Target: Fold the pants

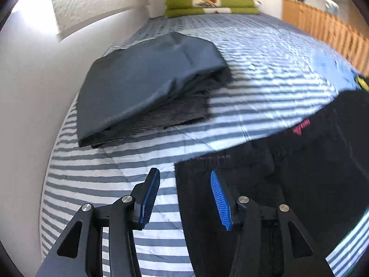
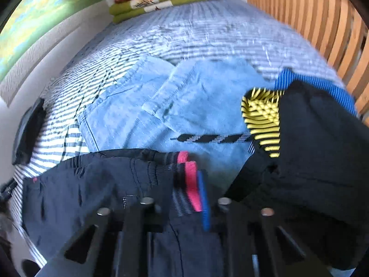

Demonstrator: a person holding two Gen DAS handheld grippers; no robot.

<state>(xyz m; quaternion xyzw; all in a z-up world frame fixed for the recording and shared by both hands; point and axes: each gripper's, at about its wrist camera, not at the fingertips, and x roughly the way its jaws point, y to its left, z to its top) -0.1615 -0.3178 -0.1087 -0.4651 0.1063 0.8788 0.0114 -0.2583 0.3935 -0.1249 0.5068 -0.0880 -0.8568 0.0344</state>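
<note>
Black pants (image 1: 288,173) lie across the striped bedcover (image 1: 103,173) at the right of the left wrist view, with a pink mark near the waistband. My left gripper (image 1: 185,199) is open just above the pants' left edge, one blue pad over the cover and one over the black cloth, holding nothing. In the right wrist view my right gripper (image 2: 193,196) is shut on the waistband of the black pants (image 2: 92,189), where pink and grey stripes bunch between the pads. This view is blurred.
A folded grey stack (image 1: 147,80) rests on the bed by the left wall. A light blue denim garment (image 2: 184,106), a yellow-and-black striped piece (image 2: 263,115) and a blue striped one (image 2: 318,85) lie beyond the pants. Green blankets (image 1: 212,4) sit at the head. A wooden slatted rail (image 2: 311,20) stands on the right.
</note>
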